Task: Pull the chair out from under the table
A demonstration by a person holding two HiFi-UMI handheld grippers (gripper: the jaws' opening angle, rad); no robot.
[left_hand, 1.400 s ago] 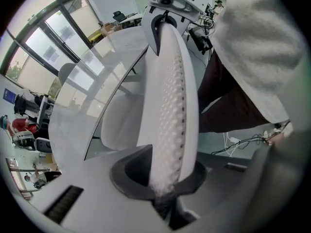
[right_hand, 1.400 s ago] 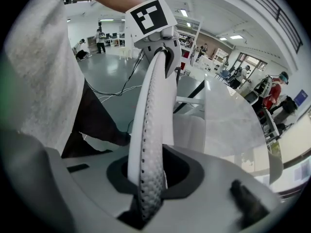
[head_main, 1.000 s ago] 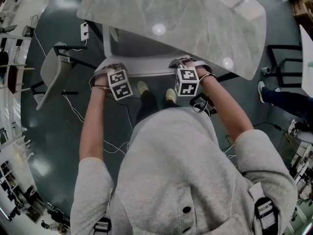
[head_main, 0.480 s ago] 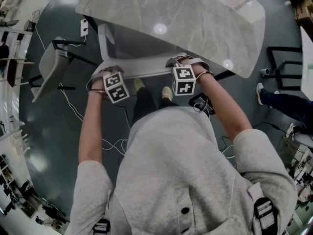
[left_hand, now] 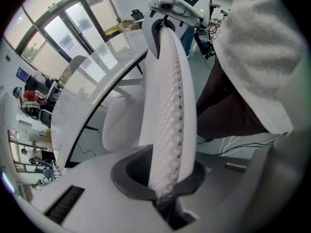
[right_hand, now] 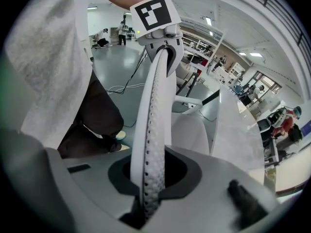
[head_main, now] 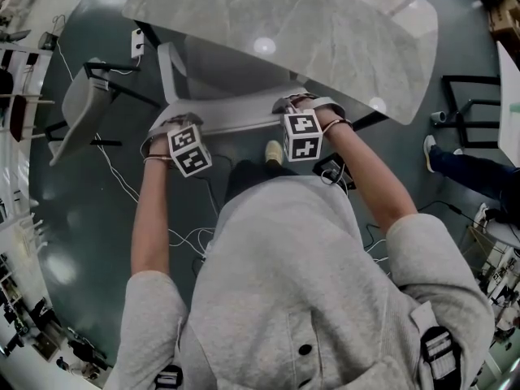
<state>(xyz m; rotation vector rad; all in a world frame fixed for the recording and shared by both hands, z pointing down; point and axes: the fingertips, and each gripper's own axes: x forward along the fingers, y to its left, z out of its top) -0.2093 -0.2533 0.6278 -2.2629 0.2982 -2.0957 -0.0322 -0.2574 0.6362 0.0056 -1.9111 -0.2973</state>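
**Entry: white chair, part drawn from under table**

Change since the earlier frames: the white chair (head_main: 231, 120) and both grippers have come a little way back toward the person, and slightly more of the seat shows clear of the table edge; only one of the person's shoes (head_main: 274, 150) now shows beyond the sweatshirt.

- Chair: backrest top rail lies crosswise just ahead of the person, the seat beyond it reaching under the near edge of the table; the rail's perforated edge runs up the middle of both gripper views
- Left gripper (head_main: 173, 127): pointing steeply down, jaws nearly together and clamped on the left end of the backrest rail
- Right gripper (head_main: 302, 106): likewise steeply down on the right end of the rail; its jaws have just been closing further, the rail pinched between them
- Table (head_main: 341, 31): pale marbled top with rounded corners, dark legs below
- Second chair (head_main: 77, 116): pale, standing to the left, well apart from the table
- White cables (head_main: 122, 187): trailing over the dark floor at left
- Another person's leg and shoe (head_main: 455, 161): at the right edge
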